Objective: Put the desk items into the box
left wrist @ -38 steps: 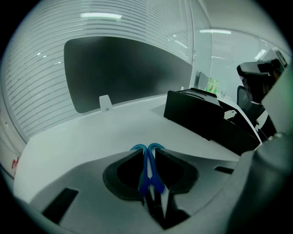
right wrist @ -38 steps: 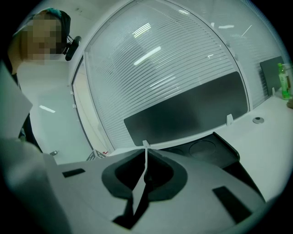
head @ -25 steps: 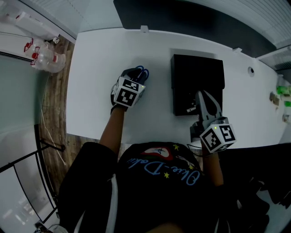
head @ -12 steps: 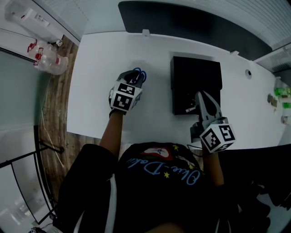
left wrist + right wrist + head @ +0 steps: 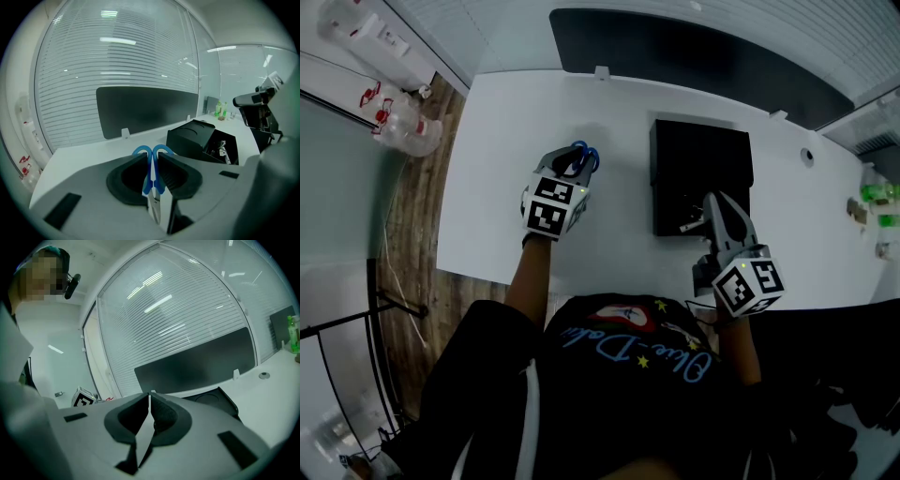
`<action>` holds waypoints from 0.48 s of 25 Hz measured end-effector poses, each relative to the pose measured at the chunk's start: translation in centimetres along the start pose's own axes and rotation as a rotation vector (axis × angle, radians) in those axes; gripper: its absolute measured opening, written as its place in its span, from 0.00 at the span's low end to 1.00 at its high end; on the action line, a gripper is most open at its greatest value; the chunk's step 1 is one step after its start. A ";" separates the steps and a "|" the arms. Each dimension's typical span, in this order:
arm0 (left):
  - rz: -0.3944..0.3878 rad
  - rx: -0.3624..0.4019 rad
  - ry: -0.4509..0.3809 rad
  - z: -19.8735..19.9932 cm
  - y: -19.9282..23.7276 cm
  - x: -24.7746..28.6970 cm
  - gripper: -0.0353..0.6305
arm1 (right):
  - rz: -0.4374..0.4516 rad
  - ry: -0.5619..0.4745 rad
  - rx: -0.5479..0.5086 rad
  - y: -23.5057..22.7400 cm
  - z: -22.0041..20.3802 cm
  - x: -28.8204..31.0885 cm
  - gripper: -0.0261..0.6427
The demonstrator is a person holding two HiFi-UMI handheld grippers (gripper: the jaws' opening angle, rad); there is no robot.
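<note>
— Left gripper (image 5: pixel 572 167)?
— Clenched on the scissors (image 5: pixel 153 183). Pinches the blue handles just under the loops, with the loops poking out past the tips and the blades running back between the jaws toward the camera.
— Off the counter (image 5: pixel 502 141)?
— Seems so: nothing but bare white surface well beyond the tips in the left gripper view.
— And the box (image 5: pixel 701 148)?
— Ahead and to the right of the left gripper, lid up, a few small things already inside, too small to name. Sits just in front of and under the right gripper (image 5: pixel 712 199).
— Right gripper busy?
— No. Jaws pressed together on nothing, tips hanging over the near edge of the box.
— Handling of the scissors?
— Probably light and rigid: thin metal blades, hard plastic handles. Not fragile, but likely slick under the pads, and a grip that far from the middle could let the blades swing or the handles spread.
— Better spot to hold?
— Fine as is for a short carry. Otherwise closer to the pivot, across both handles at once, to keep the blades shut. Best kept point-down and away from the other hand when lowering in.
</note>
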State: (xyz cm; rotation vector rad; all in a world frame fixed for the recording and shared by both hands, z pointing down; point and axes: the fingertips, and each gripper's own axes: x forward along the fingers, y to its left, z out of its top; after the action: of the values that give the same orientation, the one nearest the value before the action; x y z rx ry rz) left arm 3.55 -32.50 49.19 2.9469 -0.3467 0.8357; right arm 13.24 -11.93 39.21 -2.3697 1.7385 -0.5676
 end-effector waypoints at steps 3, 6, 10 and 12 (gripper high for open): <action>0.001 -0.003 -0.029 0.9 -0.1 -0.6 0.18 | 0.001 -0.004 -0.006 0.1 0.2 -0.1 0.07; 0.000 -0.001 -0.063 2.0 -0.2 -1.1 0.17 | 0.003 -0.010 -0.009 0.2 0.3 -0.2 0.07; -0.009 0.009 -0.092 3.2 -0.6 -1.4 0.17 | 0.003 -0.015 -0.015 0.2 0.5 -0.5 0.07; -0.011 0.010 -0.101 3.6 -0.7 -1.6 0.18 | 0.001 -0.017 -0.018 0.3 0.6 -0.6 0.07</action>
State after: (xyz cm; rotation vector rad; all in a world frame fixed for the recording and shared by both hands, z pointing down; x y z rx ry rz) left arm 4.18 -31.93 45.30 3.0041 -0.3331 0.6905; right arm 13.08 -11.51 38.44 -2.3786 1.7447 -0.5316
